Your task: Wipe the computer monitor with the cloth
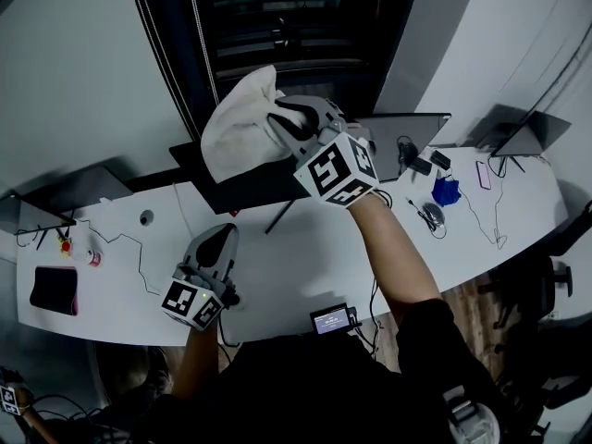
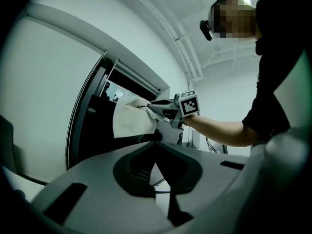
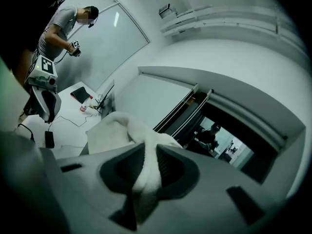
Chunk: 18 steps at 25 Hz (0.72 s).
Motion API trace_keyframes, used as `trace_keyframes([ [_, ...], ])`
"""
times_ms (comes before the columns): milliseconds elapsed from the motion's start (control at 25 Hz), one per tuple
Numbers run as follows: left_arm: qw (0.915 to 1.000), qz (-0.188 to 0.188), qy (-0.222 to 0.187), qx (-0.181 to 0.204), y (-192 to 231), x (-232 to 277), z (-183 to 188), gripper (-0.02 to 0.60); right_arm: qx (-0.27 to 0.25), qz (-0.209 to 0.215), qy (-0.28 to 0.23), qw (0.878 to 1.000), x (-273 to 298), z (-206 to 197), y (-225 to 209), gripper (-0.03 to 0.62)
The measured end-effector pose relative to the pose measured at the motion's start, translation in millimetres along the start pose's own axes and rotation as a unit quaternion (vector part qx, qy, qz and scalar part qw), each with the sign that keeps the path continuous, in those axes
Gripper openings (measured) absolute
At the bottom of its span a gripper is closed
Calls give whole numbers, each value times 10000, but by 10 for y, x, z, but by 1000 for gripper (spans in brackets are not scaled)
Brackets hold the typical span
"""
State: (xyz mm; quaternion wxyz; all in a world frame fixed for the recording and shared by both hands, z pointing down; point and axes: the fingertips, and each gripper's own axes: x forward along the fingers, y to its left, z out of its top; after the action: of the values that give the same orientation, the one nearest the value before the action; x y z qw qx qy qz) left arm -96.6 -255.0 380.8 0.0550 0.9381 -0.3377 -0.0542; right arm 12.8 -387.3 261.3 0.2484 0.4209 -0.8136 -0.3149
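Note:
A white cloth (image 1: 239,126) hangs from my right gripper (image 1: 287,118), which is shut on it and held high over the top edge of the dark computer monitor (image 1: 242,189). In the right gripper view the cloth (image 3: 124,130) is pinched between the jaws of the right gripper (image 3: 146,156) and bunches out ahead of them. The left gripper view shows the cloth (image 2: 131,119) draped against the dark monitor (image 2: 97,128). My left gripper (image 1: 220,240) rests low over the white desk (image 1: 305,257) in front of the monitor, shut and holding nothing.
Right of the monitor lie cables, a blue object (image 1: 446,191), a pink phone (image 1: 483,174) and a laptop (image 1: 523,132). At the left are a black pad (image 1: 54,289) and a small bottle (image 1: 92,257). A small screen device (image 1: 331,320) sits at the front edge. Another person (image 3: 58,30) stands at the far side.

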Motion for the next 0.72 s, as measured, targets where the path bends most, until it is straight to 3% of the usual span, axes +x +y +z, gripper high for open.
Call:
trace_keyframes([
  [720,9994,-320,133,48,-692,913,-159,-8,250,-366,206,9988,-776,-939,-712,77],
])
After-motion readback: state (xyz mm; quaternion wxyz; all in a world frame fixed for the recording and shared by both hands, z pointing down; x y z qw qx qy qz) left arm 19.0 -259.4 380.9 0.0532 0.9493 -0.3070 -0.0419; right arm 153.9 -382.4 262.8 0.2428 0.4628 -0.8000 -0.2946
